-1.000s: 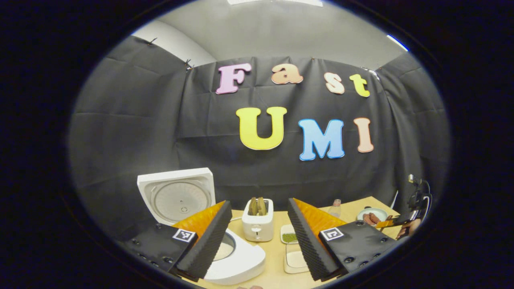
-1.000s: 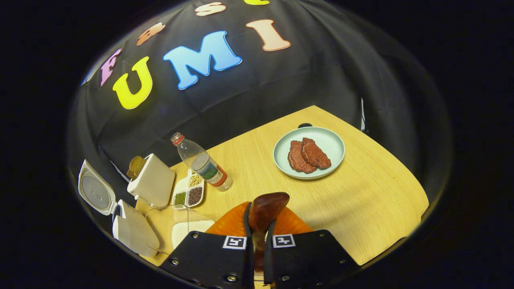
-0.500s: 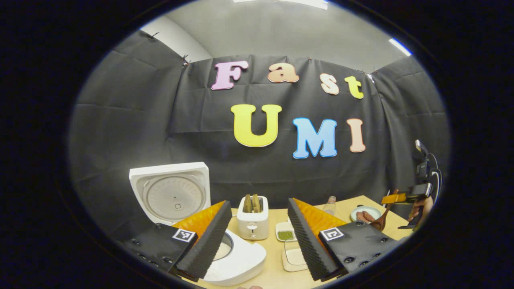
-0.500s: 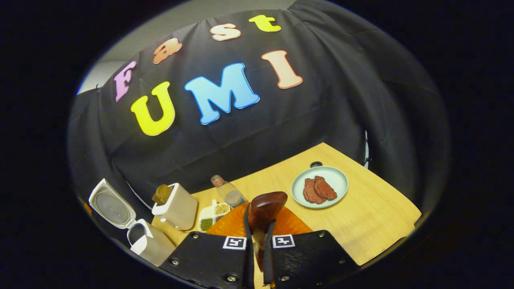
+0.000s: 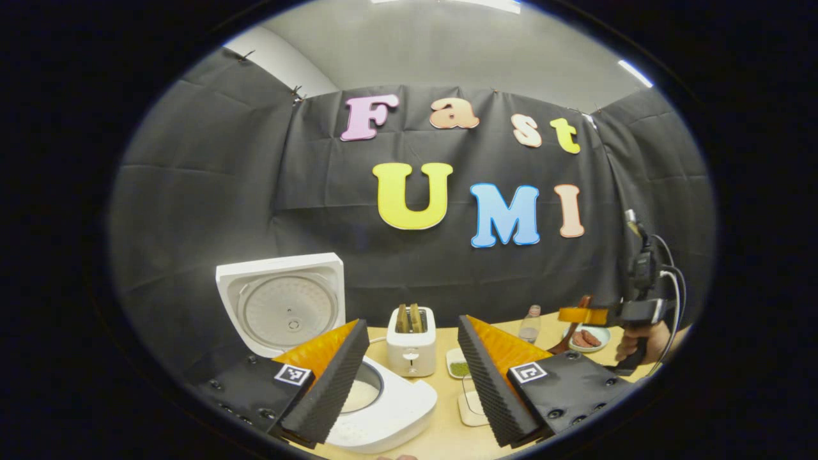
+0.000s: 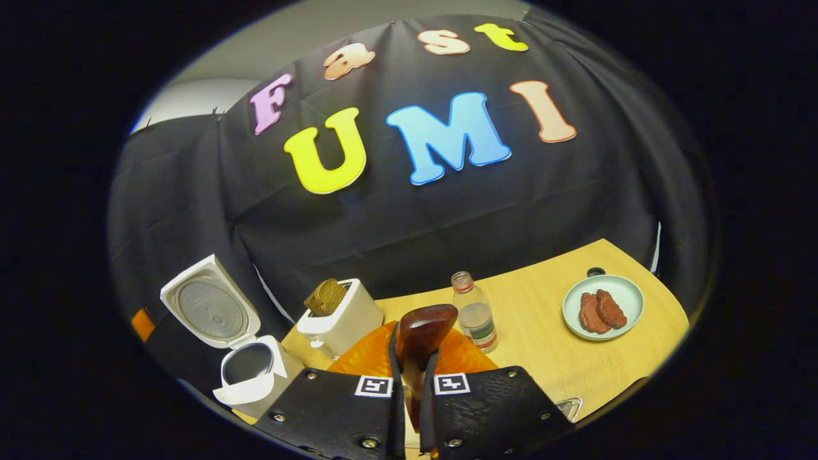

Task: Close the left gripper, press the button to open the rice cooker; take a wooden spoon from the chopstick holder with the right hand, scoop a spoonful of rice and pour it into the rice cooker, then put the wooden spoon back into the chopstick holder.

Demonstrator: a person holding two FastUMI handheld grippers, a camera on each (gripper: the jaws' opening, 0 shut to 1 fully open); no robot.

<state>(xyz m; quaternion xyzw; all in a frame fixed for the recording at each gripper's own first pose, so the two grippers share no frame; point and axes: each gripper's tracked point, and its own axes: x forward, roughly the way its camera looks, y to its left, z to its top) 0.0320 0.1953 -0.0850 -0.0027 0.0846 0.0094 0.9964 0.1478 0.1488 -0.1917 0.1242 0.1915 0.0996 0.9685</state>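
The wooden spoon is being clamped between the right gripper's closed fingers, above the table. The left gripper is being held wide apart over the rice cooker, whose lid is standing open.

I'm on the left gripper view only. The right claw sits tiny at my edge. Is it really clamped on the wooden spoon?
Observer: Yes. In the right gripper view the right claw is shut on the wooden spoon, with both fingers pressing on its handle.
Operator: Any rice in the spoon?
Observer: None that I can see. The dark, glossy head looks bare.
Operator: What's straight ahead of it?
Observer: The bottle stands upright just beyond the spoon head. The open rice cooker lies off to the left of that view.
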